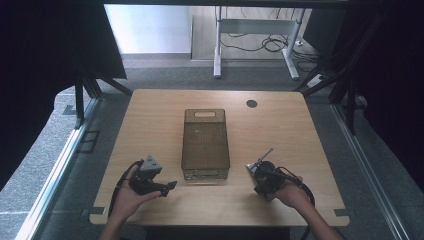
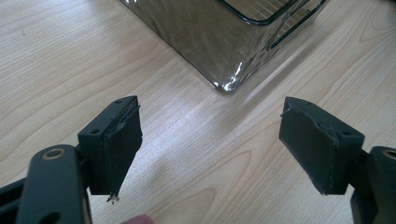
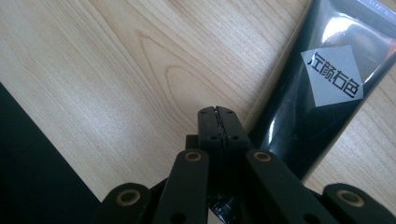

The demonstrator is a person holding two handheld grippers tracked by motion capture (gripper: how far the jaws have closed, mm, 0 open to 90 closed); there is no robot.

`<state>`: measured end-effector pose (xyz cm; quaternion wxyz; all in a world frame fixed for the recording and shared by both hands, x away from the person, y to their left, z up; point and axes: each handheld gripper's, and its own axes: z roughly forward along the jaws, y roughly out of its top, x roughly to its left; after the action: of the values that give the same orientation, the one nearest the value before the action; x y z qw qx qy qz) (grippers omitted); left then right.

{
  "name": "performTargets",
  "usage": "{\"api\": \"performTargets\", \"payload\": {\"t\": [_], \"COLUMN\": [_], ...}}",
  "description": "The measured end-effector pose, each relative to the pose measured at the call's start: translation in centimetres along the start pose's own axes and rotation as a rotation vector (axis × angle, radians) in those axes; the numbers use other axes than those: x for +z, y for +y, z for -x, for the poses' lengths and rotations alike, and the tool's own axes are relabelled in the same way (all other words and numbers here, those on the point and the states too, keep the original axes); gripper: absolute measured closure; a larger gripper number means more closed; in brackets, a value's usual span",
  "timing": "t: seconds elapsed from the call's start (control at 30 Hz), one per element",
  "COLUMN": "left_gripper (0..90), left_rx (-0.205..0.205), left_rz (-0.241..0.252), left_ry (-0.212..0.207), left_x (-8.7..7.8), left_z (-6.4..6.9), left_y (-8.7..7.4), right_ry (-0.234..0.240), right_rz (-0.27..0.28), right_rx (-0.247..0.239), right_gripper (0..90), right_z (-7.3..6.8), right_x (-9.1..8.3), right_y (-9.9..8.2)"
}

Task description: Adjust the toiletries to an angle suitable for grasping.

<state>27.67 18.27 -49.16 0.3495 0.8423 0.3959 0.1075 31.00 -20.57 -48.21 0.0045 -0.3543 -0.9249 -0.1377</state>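
High view: one wooden table (image 1: 150,120) is seen, with one smoky see-through bin (image 1: 205,144) lying at its middle, long axis running away from the person. Two grippers are counted. The left gripper (image 1: 172,185) is held just beside the bin's near left corner, pointing toward it. The right gripper (image 1: 256,176) is held near the bin's near right corner, close to the table's front edge. A thin grey piece is seen sticking out past the right gripper, slanted up and to the right; what it is cannot be told here.

Left gripper view: the two jaws are spread wide apart, with nothing between them. The bin's rounded near corner (image 2: 227,84) is seen ahead of the gap, apart from both pads, standing on bare wood.

Right gripper view: the jaws are pressed together, pad against pad, with nothing seen between them. One black tube (image 3: 322,93) with a grey diamond label is seen lying flat on the table, just beside the closed jaws on their right. Its long axis is slanted from the lower middle to the upper right of the view. Whether the jaws touch it cannot be told.
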Motion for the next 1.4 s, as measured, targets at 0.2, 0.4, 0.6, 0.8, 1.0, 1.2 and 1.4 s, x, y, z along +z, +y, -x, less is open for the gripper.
{"api": "performTargets", "payload": {"t": [0.2,0.4,0.6,0.8,1.0,1.2,1.4], "left_gripper": [21.6,21.6,21.5,21.5,21.5,21.4,21.4], "left_rx": [-0.003,-0.004,-0.004,-0.005,-0.003,0.001,0.003], "left_rz": [-0.003,-0.007,-0.007,-0.004,-0.012,-0.014,-0.015], "left_ry": [0.0,-0.001,0.001,0.002,0.0,-0.001,0.0], "left_x": [0.1,0.1,0.0,0.0,0.1,0.1,0.1], "left_z": [0.0,-0.1,-0.1,-0.2,-0.1,-0.1,-0.1], "left_y": [0.0,-0.1,0.0,0.0,-0.1,0.0,0.0], "right_ry": [0.007,-0.01,-0.021,-0.041,-0.047,-0.055,-0.075], "right_rz": [-0.005,-0.009,-0.004,-0.002,0.005,0.003,0.005], "right_rx": [0.003,0.007,0.023,0.061,0.084,0.097,0.114], "right_gripper": [89.9,90.0,89.9,90.0,90.0,90.0,90.0], "right_z": [0.0,0.1,0.8,2.2,3.3,3.9,4.6], "right_x": [0.1,0.0,-0.4,-1.0,-1.2,-1.5,-1.7], "right_y": [-0.2,-0.3,-0.4,-0.7,-0.9,-0.8,-0.6]}}
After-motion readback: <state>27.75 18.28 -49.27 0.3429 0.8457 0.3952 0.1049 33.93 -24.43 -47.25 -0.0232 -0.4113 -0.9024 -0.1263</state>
